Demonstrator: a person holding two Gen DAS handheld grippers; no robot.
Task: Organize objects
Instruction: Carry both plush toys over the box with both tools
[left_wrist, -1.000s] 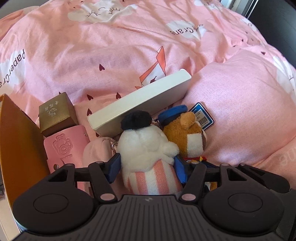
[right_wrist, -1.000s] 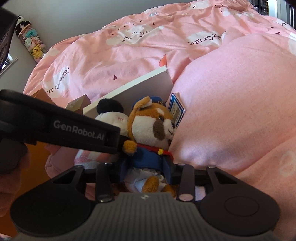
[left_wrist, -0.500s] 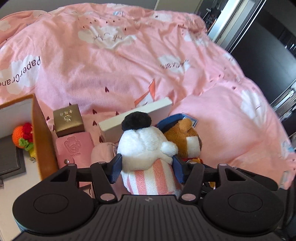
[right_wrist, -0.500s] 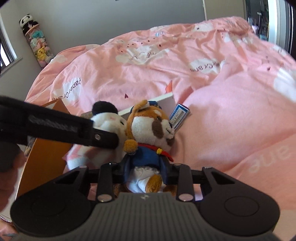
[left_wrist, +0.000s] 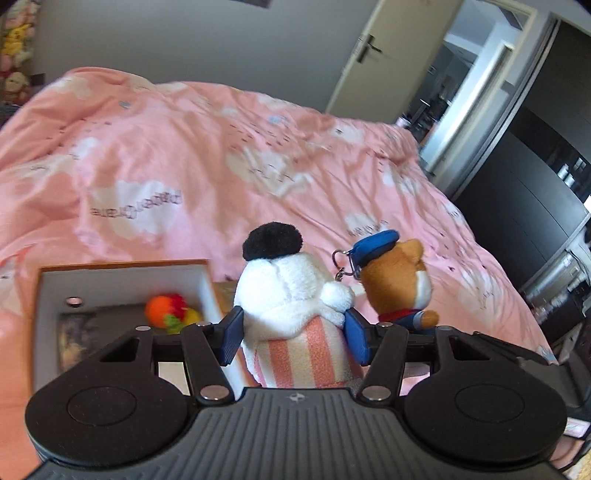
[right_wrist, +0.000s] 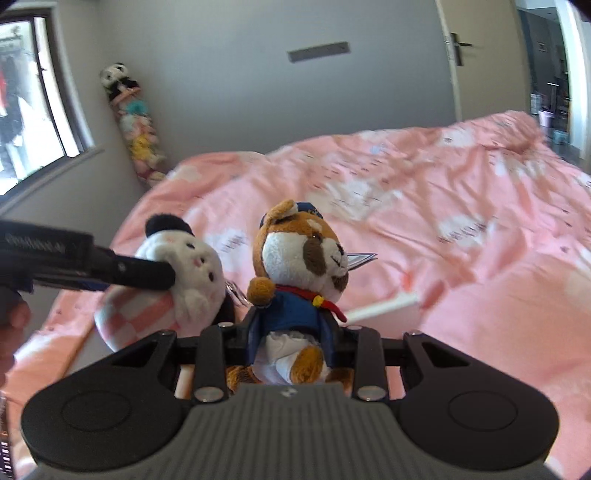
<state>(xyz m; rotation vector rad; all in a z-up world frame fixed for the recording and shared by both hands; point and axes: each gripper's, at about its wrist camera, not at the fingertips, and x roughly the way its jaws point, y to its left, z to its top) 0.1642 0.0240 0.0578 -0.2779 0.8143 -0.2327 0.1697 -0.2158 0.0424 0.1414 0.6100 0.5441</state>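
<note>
**Above the pink bed, a plush toy in each gripper**

Over the duvet (left_wrist: 184, 155) I carry two soft toys side by side. My left gripper (left_wrist: 293, 338) is clamped on the white plush (left_wrist: 291, 291), the one with the black pom-pom and the pink-and-white striped body; its blue pads press into the stripes on both sides. My right gripper (right_wrist: 291, 334) is closed on the fox plush (right_wrist: 295, 280) at its blue jacket, with the legs hanging down behind the fingers. Both toys are clear of the bedding, and they sit so near each other that the key-ring hardware between them looks close to catching.

Below and to the left in the left wrist view lies the open box (left_wrist: 40, 295), white inside with an orange rim, and an orange knitted fruit (left_wrist: 166, 308) already rests in it. I judge that box to be where these toys belong.

To do this well, I would keep both grips firm, since plush compresses and can slip. I would separate the hands a little before lowering, so the rings and the paper tag by the fox's face do not tangle. I would bring one toy over the opening at a time, set it onto the free floor beside the fruit, and only then ease the pads apart.
</note>
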